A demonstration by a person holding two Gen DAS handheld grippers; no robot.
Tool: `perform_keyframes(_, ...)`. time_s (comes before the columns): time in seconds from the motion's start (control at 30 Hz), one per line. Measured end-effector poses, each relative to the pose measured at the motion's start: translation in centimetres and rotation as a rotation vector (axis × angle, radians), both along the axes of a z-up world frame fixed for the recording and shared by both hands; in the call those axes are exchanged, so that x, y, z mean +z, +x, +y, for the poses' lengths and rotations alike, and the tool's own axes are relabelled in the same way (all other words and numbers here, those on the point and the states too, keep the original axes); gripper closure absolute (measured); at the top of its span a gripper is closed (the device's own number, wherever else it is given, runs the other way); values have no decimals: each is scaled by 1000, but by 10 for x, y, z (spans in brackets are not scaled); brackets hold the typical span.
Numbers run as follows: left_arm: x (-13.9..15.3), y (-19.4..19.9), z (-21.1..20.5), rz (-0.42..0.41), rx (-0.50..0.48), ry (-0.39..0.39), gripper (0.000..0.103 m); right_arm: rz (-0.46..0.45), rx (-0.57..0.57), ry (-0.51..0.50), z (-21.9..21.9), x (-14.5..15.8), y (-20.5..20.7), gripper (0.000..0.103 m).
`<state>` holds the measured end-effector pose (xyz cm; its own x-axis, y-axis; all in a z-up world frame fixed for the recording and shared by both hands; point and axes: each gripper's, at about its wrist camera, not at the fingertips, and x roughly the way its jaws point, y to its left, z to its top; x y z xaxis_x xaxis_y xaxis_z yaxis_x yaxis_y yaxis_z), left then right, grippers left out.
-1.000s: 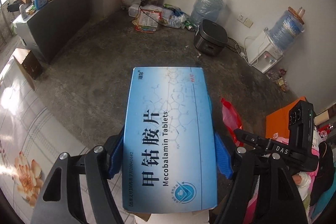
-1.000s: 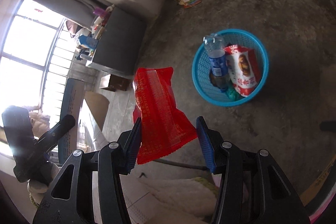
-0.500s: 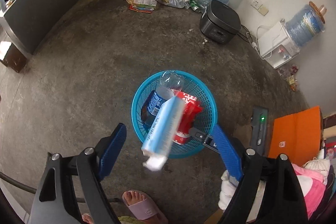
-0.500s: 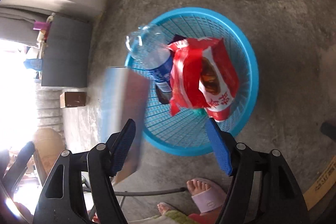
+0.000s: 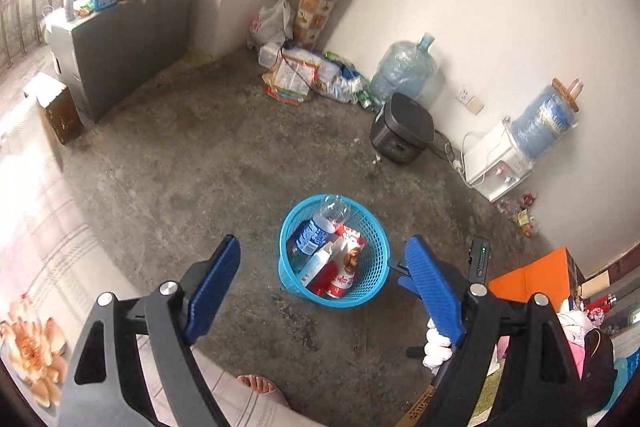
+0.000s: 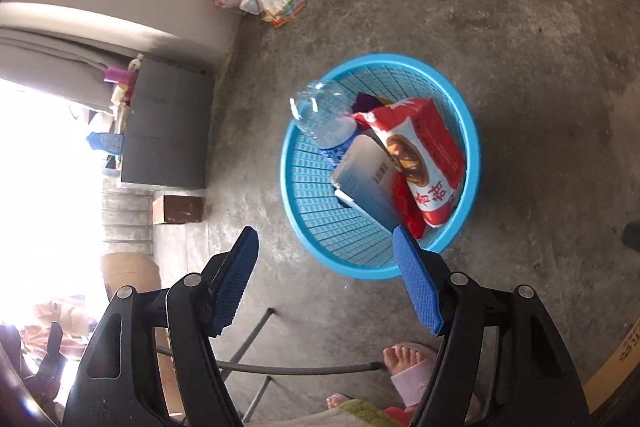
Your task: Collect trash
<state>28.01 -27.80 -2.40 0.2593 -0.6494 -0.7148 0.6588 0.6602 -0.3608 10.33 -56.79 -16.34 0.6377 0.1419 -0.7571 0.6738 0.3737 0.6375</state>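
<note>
On the concrete floor sits the blue basket, holding a bottle, a pale box and a red packet that half cover one another. Both the left tool and right tool gape, released, above it.

Bare concrete floor lies open on every side of the basket, so it can be reached from above without hindrance. Inside, the bottle juts over the far rim, and the box and red bag fill the middle; only the near-left mesh stays free. Both tongs, left and right, hang with jaws wide and nothing between them. Near the wall stand a cooker, jug and litter pile, well apart from the basket. A foot and metal bars crowd the near floor.
</note>
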Motion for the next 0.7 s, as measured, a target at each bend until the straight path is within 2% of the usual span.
perform_keyframes(0.17,39,-46,90,-144,169,-59,6,-85,113,-175,40,74,-16,37)
perform_keyframes(0.3,62,-84,154,-231,343,-63,6,-163,205,-319,79,132,-32,34)
perform_keyframes(0.4,72,-110,195,-258,446,-40,6,-224,263,-452,112,173,-43,26)
perform_keyframes(0.47,74,-128,213,-251,454,-45,6,-247,300,-532,134,194,-48,20)
perform_keyframes(0.7,72,-187,259,-284,599,-52,6,-346,407,-815,225,249,-68,8)
